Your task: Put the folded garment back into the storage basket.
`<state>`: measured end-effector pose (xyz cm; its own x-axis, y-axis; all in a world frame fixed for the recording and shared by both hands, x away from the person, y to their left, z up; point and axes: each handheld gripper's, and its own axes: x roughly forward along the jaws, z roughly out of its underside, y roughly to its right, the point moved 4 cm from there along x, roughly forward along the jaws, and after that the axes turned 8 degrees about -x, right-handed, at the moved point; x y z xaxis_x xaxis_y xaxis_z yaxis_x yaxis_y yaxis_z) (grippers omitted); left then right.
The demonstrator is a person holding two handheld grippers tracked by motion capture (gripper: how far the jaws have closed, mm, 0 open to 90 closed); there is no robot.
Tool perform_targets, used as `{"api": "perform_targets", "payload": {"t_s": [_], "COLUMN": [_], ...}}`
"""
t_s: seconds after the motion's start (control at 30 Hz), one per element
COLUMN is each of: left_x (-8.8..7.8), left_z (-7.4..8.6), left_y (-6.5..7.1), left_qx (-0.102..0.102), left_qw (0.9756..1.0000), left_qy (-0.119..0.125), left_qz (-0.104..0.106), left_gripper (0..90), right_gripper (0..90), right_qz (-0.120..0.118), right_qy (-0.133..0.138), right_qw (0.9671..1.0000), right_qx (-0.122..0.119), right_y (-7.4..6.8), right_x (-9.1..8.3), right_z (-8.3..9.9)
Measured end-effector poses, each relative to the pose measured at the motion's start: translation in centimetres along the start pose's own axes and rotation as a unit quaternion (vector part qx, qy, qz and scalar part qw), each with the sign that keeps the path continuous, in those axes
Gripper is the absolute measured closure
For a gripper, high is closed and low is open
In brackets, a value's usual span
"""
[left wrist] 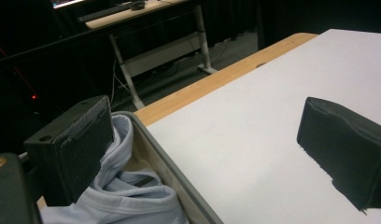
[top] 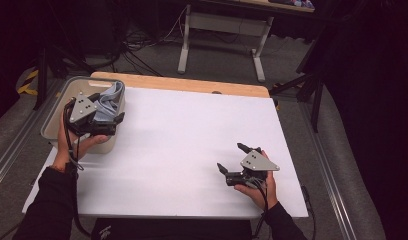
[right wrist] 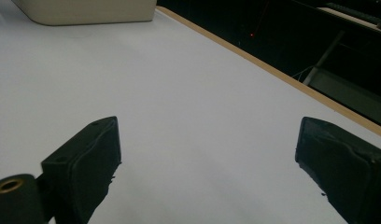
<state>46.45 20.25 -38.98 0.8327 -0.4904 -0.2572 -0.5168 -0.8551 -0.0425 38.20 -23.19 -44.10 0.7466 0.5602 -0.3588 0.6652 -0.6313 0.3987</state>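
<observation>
A person sits at a white table [top: 192,145] with a two-jaw gripper in each hand. The left gripper [top: 112,117] hangs over the table's far left corner, above a grey plastic bin [top: 54,112] that stands there and juts past the left edge. Its jaws are spread wide with nothing between them. In the left gripper view, one jaw sits over the bin's inside and the other over the bare white table, so the jaws straddle the bin's rim [left wrist: 170,163]. A crumpled pale blue cloth [left wrist: 128,196] lies inside the bin, just below and beside the nearer jaw; whether the jaw touches the cloth cannot be told. In the high view, the cloth [top: 109,100] fills the bin's far right part.

The right gripper [top: 232,159] is held low over the table near the near right corner, well apart from the bin. Its jaws are also spread wide and hold nothing. In the right gripper view, bare white table lies between them, with the bin [right wrist: 86,11] far off at the top left.

A wooden strip [top: 182,84] runs along the table's far edge.
</observation>
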Motion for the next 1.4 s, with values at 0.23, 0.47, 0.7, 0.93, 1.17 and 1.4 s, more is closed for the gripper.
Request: {"api": "perform_targets", "payload": {"t_s": [0.23, 0.47, 0.7, 0.93, 1.17, 1.4], "left_x": [0.0, -0.3, -0.2, 0.4, 0.9, 1.1], "left_z": [0.0, -0.3, -0.5, 0.0, 0.1, 0.2], "left_y": [0.6, 1.1, 2.0, 3.6, 5.2, 6.7], "left_qx": [0.003, -0.002, 0.010, 0.032, 0.053, 0.062], "left_qw": [1.0000, 0.9998, 0.9995, 0.9989, 0.9977, 0.9960], "left_qy": [0.001, 0.017, 0.020, 0.013, 0.013, 0.011], "left_qz": [0.009, 0.013, 0.020, 0.031, 0.040, 0.063], "left_gripper": [4.4, 4.3, 4.5, 4.4, 4.9, 3.7], "right_gripper": [9.0, 8.8, 9.2, 10.0, 10.0, 10.0], "right_qz": [0.021, 0.030, 0.039, 0.043, 0.042, 0.043], "right_qy": [0.002, 0.000, -0.006, -0.006, -0.004, -0.003], "right_qw": [0.9998, 0.9995, 0.9991, 0.9989, 0.9990, 0.9990], "right_qx": [-0.003, -0.010, -0.014, -0.018, -0.015, -0.015], "right_y": [0.0, -0.1, 0.0, -0.2, -0.2, -0.5], "right_x": [-0.1, -0.1, -0.1, -0.2, -0.3, -0.3], "right_z": [-0.1, -0.2, -0.2, -0.4, -0.4, -0.5]}}
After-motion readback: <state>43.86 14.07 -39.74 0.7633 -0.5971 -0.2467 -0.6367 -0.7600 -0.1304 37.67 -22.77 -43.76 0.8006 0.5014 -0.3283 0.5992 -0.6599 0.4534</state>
